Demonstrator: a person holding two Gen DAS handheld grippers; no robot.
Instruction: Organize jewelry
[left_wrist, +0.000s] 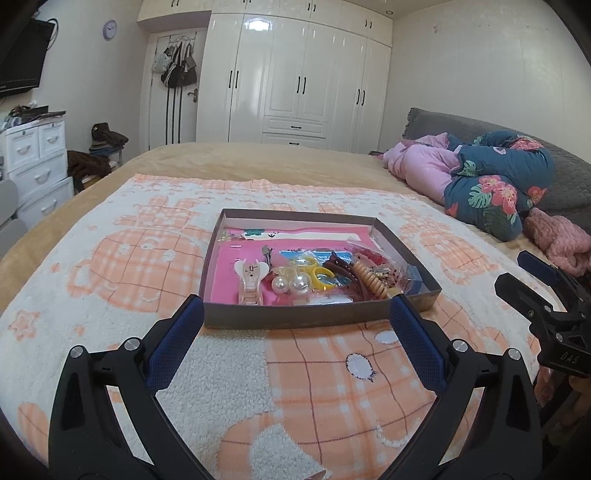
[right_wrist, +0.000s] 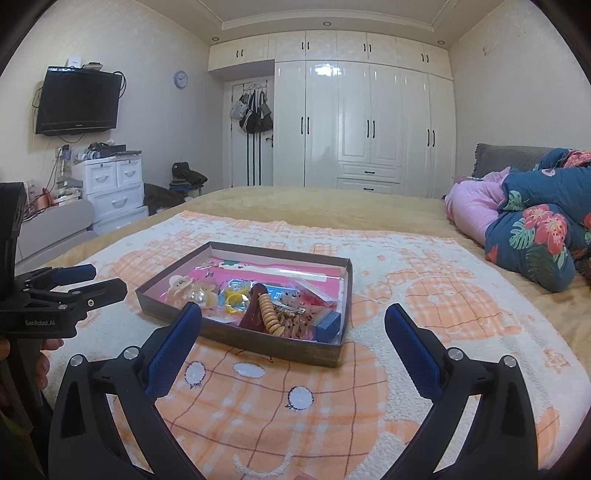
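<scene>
On the bed, atop a fleecy orange-and-white checked blanket (left_wrist: 258, 376), sits a shallow grey cardboard box (left_wrist: 295, 317) heaped with pearl earrings (left_wrist: 291, 283), yellow rings (left_wrist: 320, 275), a white hair clip (left_wrist: 250, 282) and a brown claw clip (right_wrist: 258, 310). Just short of the box, the left gripper (left_wrist: 295, 314) and the right gripper (right_wrist: 293, 325) both hover with blue-padded jaws spread wide, holding nothing.

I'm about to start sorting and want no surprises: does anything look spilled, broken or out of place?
Nothing has spilled: the hair clips, pearls and rings all lie inside the shallow box on the blanket, heaped unsorted toward one side. No visible damage.
</scene>
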